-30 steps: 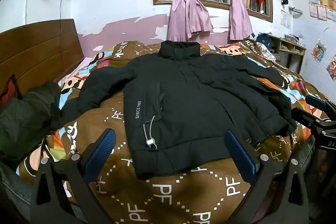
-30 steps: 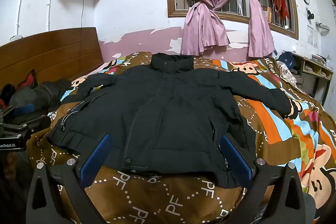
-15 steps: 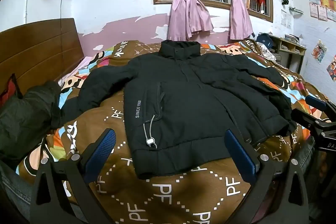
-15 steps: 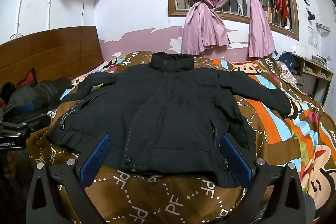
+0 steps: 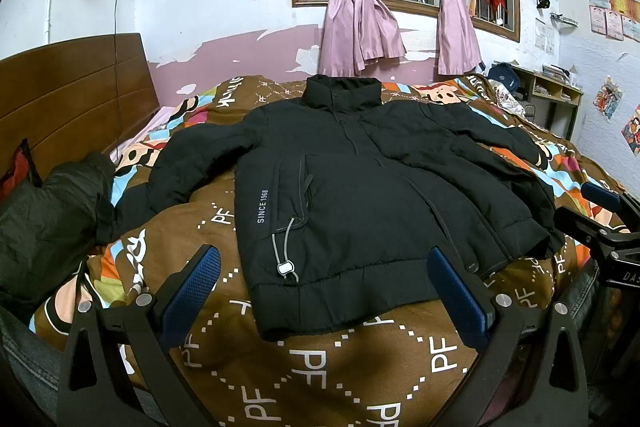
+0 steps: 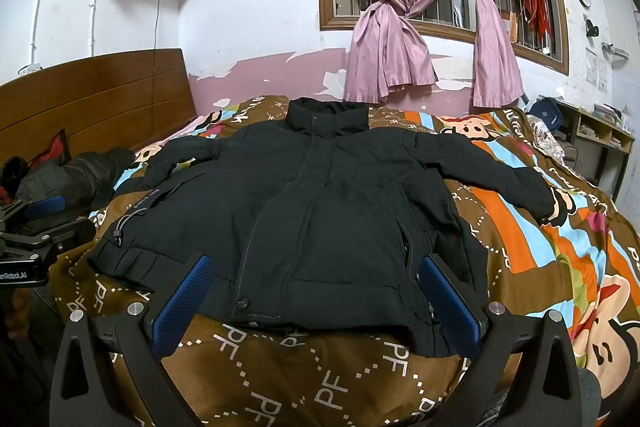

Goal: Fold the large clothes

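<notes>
A large black padded jacket [image 5: 360, 195] lies flat, front up, on the bed, collar toward the window, both sleeves spread out; it also shows in the right wrist view [image 6: 320, 211]. My left gripper [image 5: 324, 287] is open and empty, hovering just before the jacket's hem at its left side. My right gripper [image 6: 316, 295] is open and empty, just before the hem at its right side. Each gripper shows at the edge of the other's view: the right gripper [image 5: 600, 219], the left gripper [image 6: 40, 227].
The bed has a brown patterned quilt [image 5: 320, 367] with colourful cartoon prints. A dark green garment [image 5: 48, 219] is bunched at the left by the wooden headboard [image 5: 72, 95]. Pink curtains [image 5: 360, 27] hang at the window; shelves [image 5: 552, 95] stand at the right wall.
</notes>
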`<action>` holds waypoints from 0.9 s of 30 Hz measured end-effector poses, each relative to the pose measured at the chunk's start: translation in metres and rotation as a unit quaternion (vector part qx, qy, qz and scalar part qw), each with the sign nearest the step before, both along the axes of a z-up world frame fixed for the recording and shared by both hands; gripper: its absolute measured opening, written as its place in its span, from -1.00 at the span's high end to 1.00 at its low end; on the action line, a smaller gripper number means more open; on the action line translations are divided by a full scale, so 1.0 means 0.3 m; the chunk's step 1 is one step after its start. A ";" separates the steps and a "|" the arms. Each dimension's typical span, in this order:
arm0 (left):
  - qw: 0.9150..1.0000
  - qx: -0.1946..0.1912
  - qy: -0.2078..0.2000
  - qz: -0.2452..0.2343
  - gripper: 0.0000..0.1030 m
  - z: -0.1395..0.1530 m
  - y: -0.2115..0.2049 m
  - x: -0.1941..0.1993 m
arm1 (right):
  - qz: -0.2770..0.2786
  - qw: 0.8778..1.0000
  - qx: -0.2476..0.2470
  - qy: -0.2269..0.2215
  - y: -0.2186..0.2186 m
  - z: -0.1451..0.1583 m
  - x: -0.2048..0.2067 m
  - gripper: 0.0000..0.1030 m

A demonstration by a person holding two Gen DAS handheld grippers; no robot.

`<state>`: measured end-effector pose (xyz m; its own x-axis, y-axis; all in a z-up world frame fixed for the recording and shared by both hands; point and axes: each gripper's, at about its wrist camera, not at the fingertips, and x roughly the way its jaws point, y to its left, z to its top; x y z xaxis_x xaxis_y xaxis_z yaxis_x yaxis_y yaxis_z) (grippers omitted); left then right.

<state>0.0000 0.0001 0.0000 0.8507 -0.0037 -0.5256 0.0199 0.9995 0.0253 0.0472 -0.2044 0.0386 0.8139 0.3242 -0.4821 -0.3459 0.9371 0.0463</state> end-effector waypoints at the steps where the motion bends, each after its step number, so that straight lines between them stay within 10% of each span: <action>1: 1.000 0.000 0.000 0.000 -0.97 0.000 0.000 0.000 | 0.000 1.000 0.000 0.000 0.000 0.000 0.000 -1.00; 27: 1.000 0.000 0.001 0.001 -0.97 0.000 0.000 0.000 | 0.000 1.000 0.000 0.002 -0.003 -0.006 0.003 -1.00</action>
<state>0.0001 0.0001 0.0000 0.8497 -0.0024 -0.5273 0.0188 0.9995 0.0257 0.0479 -0.2054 0.0367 0.8123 0.3240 -0.4850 -0.3458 0.9371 0.0469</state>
